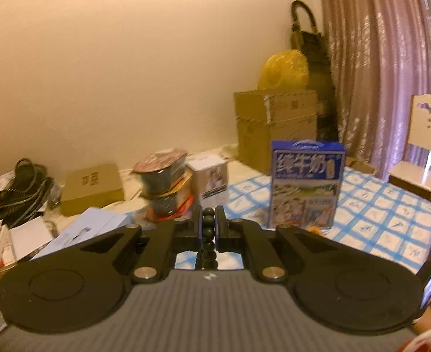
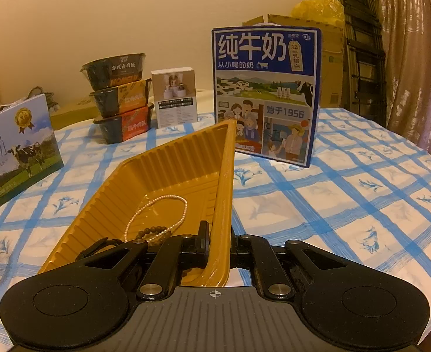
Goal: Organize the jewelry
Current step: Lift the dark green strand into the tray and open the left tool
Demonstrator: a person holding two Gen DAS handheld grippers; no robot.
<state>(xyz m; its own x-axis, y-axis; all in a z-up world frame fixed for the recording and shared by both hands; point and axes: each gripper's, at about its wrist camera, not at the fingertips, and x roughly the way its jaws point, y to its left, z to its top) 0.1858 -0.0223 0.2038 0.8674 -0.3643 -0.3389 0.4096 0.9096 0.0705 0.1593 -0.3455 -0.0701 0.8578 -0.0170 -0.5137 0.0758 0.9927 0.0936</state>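
- We see the left gripper (image 1: 208,224) pressed together on a dark bead bracelet (image 1: 207,234), round matte beads hanging in a strand between the jaws, held above the table.
- The right gripper (image 2: 218,242) pinches the near wall of a ribbed, glossy yellow plastic tray (image 2: 168,164), tilted up off the blue-checked tablecloth (image 2: 347,199).
- Only the right wrist view shows the tray's contents: a fine pearl necklace (image 2: 159,211) looped over a brown bead bracelet (image 2: 154,233).
- Both views show the blue milk carton (image 2: 266,91); the left view adds cardboard boxes (image 1: 277,123).
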